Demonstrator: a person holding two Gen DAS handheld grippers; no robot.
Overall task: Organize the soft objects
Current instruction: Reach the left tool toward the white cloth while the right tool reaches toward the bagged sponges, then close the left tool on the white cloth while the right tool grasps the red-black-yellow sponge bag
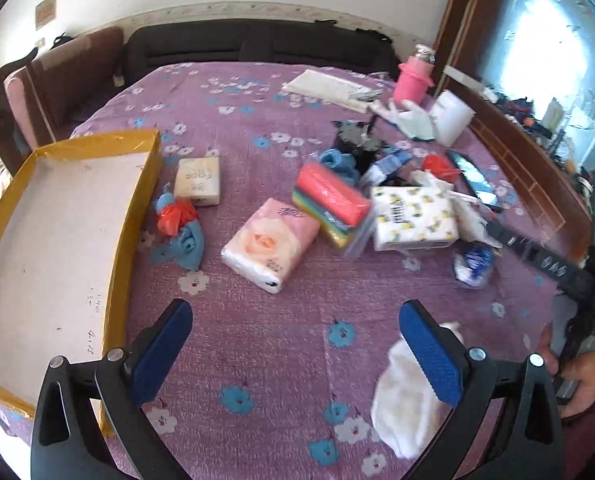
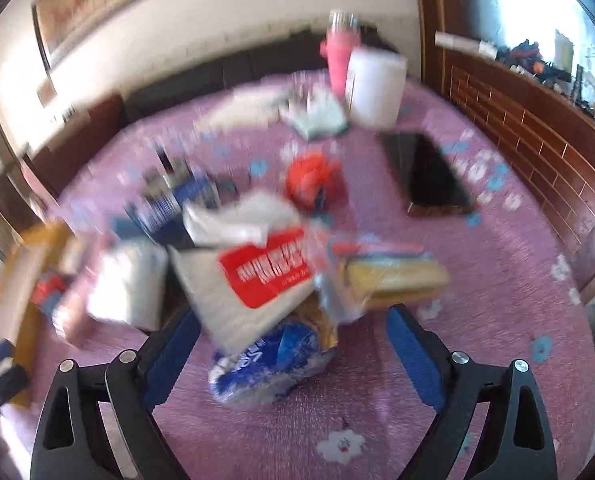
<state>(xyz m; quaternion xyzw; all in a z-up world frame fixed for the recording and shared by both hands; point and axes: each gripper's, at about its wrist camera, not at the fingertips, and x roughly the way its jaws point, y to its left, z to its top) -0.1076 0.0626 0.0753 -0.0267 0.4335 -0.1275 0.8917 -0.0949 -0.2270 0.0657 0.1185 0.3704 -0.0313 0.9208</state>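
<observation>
A yellow-edged cardboard box point(image 1: 49, 216) lies open on the left of the purple flowered cloth. Soft things are scattered over the cloth: a pink tissue pack point(image 1: 269, 242), a cream tissue pack point(image 1: 198, 181), a lemon-print tissue pack point(image 1: 413, 218), stacked coloured sponges in a bag point(image 1: 331, 204), and a white cloth point(image 1: 405, 392) by my left gripper's right finger. My left gripper point(image 1: 295, 344) is open and empty above the cloth. My right gripper point(image 2: 291, 350) is open; a blue-white crumpled bag point(image 2: 269, 364) lies between its fingers, below a white bag with a red label point(image 2: 257, 280). The right wrist view is blurred.
A pink bottle point(image 1: 411, 80), a white container point(image 1: 451, 116) and a black phone point(image 1: 475, 178) sit at the far right. A red and blue cloth bundle point(image 1: 179, 228) lies beside the box. A wooden cabinet point(image 2: 537, 152) borders the right side. A dark sofa point(image 1: 257, 44) stands behind.
</observation>
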